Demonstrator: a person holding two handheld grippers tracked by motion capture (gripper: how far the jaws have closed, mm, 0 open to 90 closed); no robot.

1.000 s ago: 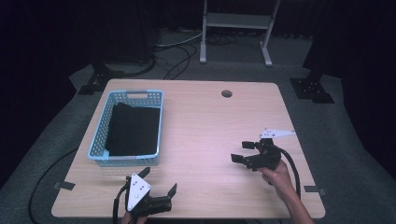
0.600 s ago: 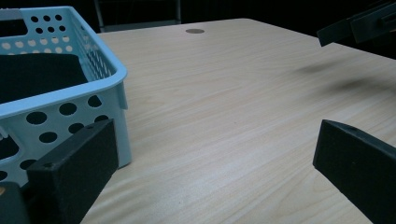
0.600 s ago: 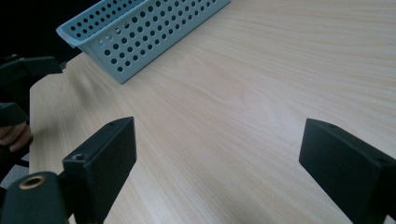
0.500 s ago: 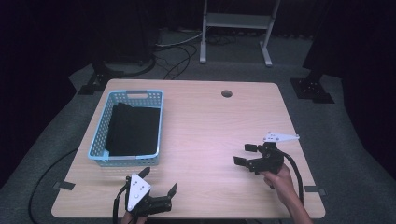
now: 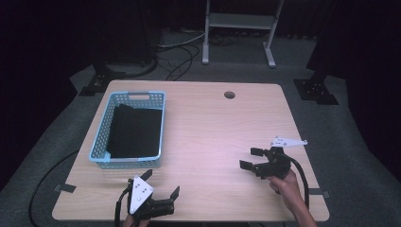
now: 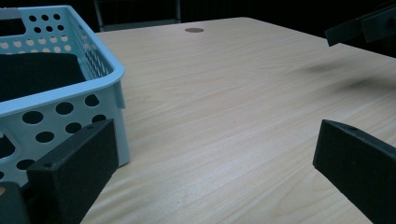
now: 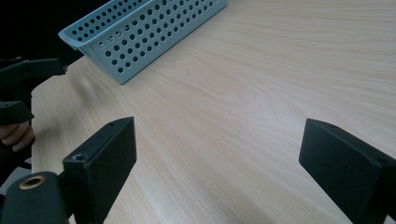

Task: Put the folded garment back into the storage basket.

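A light wooden table [image 5: 203,127] holds a pale blue perforated plastic basket [image 5: 159,127] at its left side, with a folded black cloth [image 5: 135,131] lying inside it. The left gripper [image 5: 163,183] sits at the table's near edge, just in front of the basket, its jaws spread wide and empty. The right gripper [image 5: 251,158] hovers near the right edge, well apart from the basket, jaws also wide apart, holding nothing.

Basket [image 5: 159,124] blocks table's [image 5: 213,127] left side; centre and right open
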